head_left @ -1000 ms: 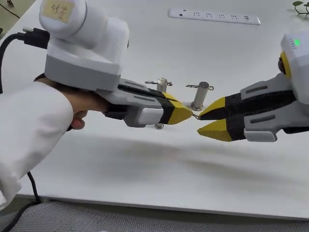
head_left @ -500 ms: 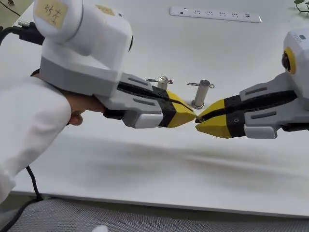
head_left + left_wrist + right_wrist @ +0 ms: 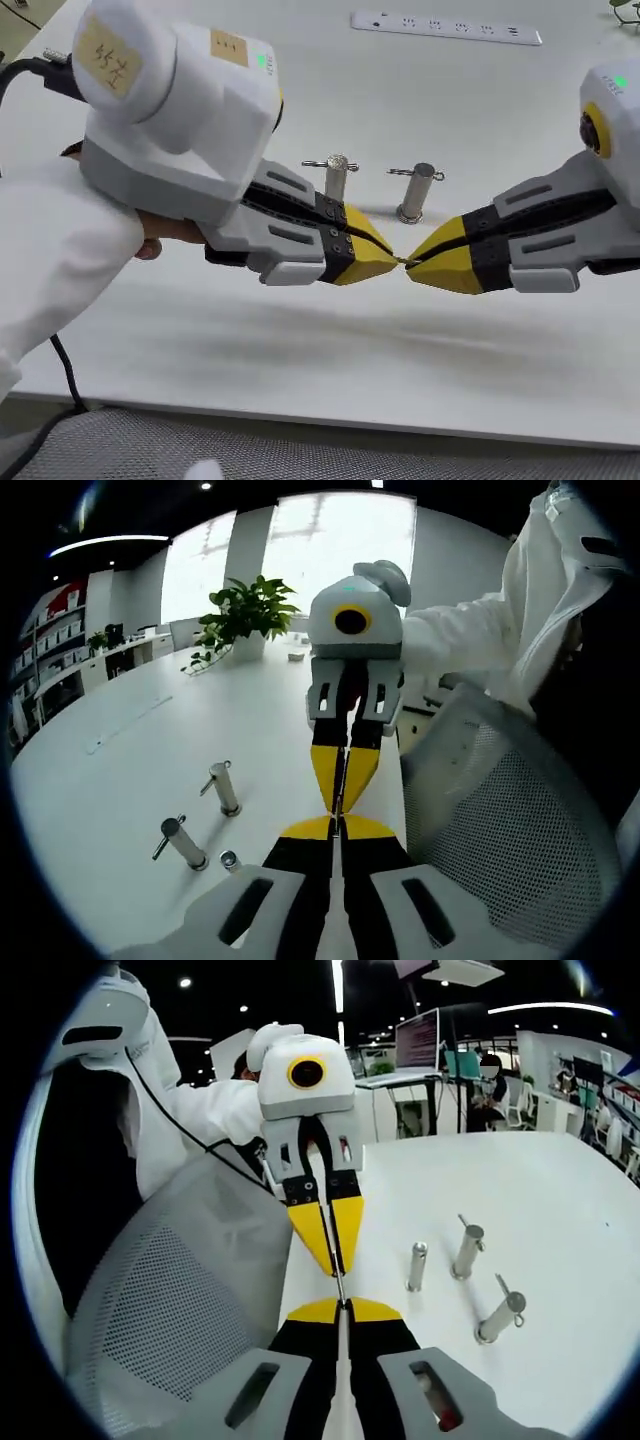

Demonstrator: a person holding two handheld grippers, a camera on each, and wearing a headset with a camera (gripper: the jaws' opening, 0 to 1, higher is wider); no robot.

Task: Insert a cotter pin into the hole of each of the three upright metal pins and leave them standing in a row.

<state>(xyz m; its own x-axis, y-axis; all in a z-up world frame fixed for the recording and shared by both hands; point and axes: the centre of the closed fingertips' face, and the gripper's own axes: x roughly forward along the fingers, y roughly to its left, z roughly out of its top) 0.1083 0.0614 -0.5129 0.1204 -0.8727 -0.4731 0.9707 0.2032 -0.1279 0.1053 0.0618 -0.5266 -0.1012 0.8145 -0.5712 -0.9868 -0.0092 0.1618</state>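
Observation:
My left gripper (image 3: 388, 262) and right gripper (image 3: 412, 266) meet tip to tip above the white table (image 3: 320, 340). Both are shut on one thin cotter pin (image 3: 339, 1285), which bridges the small gap between them. Behind the tips stand two upright metal pins, one (image 3: 337, 178) and another (image 3: 418, 195), each with a cotter pin through its top. The right gripper view has a third upright pin (image 3: 418, 1265) with a bare top, beside the two fitted ones (image 3: 467, 1250) (image 3: 500, 1317). In the head view the left gripper's body hides this third pin.
A white power strip (image 3: 445, 30) lies at the table's far edge. A black cable (image 3: 60, 385) hangs off the front left. A grey mesh chair (image 3: 200, 450) sits below the front edge. A potted plant (image 3: 245, 610) stands far down the table.
The right gripper's jaws, open a second ago, have shut on the cotter pin held out by the left gripper. Both grippers have dropped slightly toward me.

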